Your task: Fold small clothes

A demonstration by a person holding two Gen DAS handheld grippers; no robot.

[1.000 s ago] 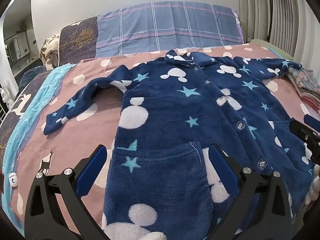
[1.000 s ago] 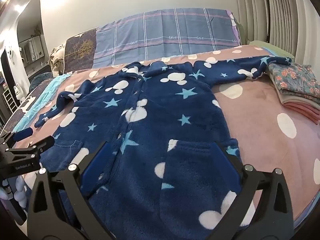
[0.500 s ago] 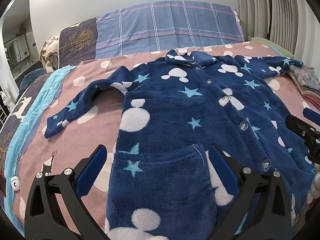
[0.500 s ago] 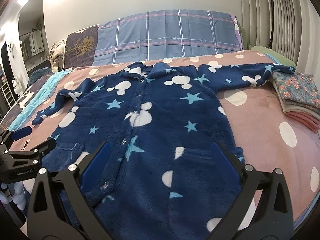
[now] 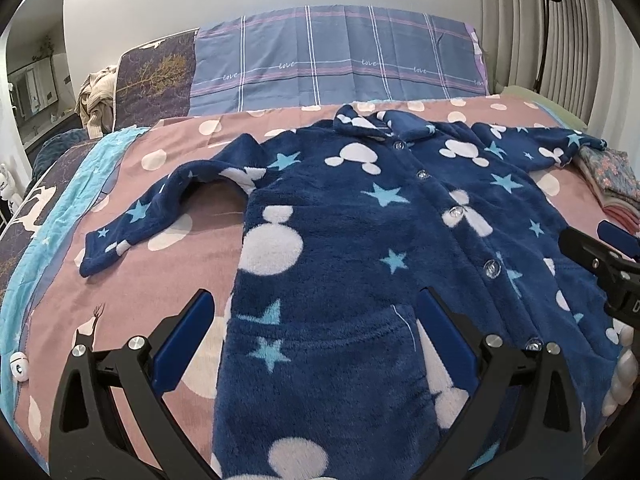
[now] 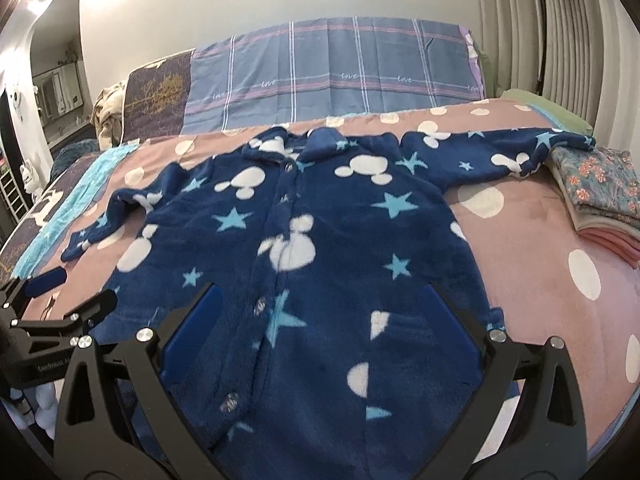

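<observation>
A small navy fleece button-up jacket [image 5: 360,240] with white mouse heads and light blue stars lies flat, front up, on the pink dotted bedspread [image 5: 160,280]; it also shows in the right wrist view [image 6: 320,240]. Its sleeves spread left [image 5: 136,220] and right [image 6: 500,152]. My left gripper [image 5: 314,328] is open and empty above the jacket's lower left pocket. My right gripper [image 6: 320,320] is open and empty above the lower button line. Each gripper shows at the edge of the other's view: the right one [image 5: 596,252], the left one [image 6: 60,296].
A stack of folded clothes [image 6: 600,200] with a floral piece on top lies at the right, touching the right sleeve end. A plaid pillow [image 5: 336,56] and a tree-print pillow [image 5: 156,72] stand at the headboard. A light blue cloth [image 5: 60,208] runs along the left bed edge.
Both grippers have pulled back and risen a little from the jacket hem; more of the bed and jacket shows. The jacket has not moved. Both jaws stay open.
</observation>
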